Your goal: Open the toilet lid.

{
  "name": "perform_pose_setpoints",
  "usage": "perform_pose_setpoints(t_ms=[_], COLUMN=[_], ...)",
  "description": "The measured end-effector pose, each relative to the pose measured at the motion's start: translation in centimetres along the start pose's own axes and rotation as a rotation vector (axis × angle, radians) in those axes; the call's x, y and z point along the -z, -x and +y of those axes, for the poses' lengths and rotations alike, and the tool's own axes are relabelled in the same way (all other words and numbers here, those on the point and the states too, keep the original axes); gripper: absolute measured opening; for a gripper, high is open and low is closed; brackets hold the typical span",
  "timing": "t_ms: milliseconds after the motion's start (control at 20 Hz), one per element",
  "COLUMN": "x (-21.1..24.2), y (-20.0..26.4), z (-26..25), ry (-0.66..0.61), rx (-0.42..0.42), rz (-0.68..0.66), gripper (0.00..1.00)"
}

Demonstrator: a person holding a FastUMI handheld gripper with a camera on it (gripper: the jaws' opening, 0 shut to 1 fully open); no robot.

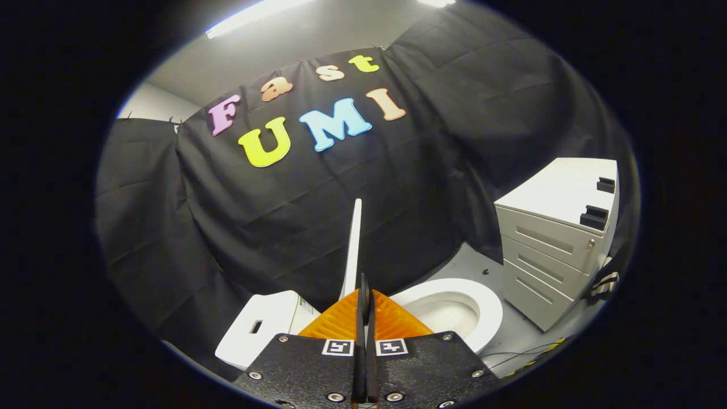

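The white toilet lid [353, 250] stands upright and edge-on, a thin strip rising just beyond my fingertips, between the tank [258, 329] and the open bowl with its seat [483, 309]. My gripper [363, 282] is shut, its orange fingers [392, 321] pressed together with only a thin dark seam between them. The lid's lower end passes behind the left finger; I see nothing held between the fingers, and I cannot tell whether the fingers touch the lid.
A white drawer cabinet [554, 250] stands on the grey floor [514, 332] beyond the bowl, with cables on the floor near it. Black cloth walls close off the space behind the toilet.
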State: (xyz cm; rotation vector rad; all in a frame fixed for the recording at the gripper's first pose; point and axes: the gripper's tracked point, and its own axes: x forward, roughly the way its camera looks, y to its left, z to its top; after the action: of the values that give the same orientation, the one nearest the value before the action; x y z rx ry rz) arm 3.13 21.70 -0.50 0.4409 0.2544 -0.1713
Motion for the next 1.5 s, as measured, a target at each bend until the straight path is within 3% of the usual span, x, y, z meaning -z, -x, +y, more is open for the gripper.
perform_pose_setpoints(t_ms=[1500], x=[3.0], y=[0.6], z=[18.1], ry=[0.241], rx=[-0.232], rz=[-0.012], gripper=[0.0])
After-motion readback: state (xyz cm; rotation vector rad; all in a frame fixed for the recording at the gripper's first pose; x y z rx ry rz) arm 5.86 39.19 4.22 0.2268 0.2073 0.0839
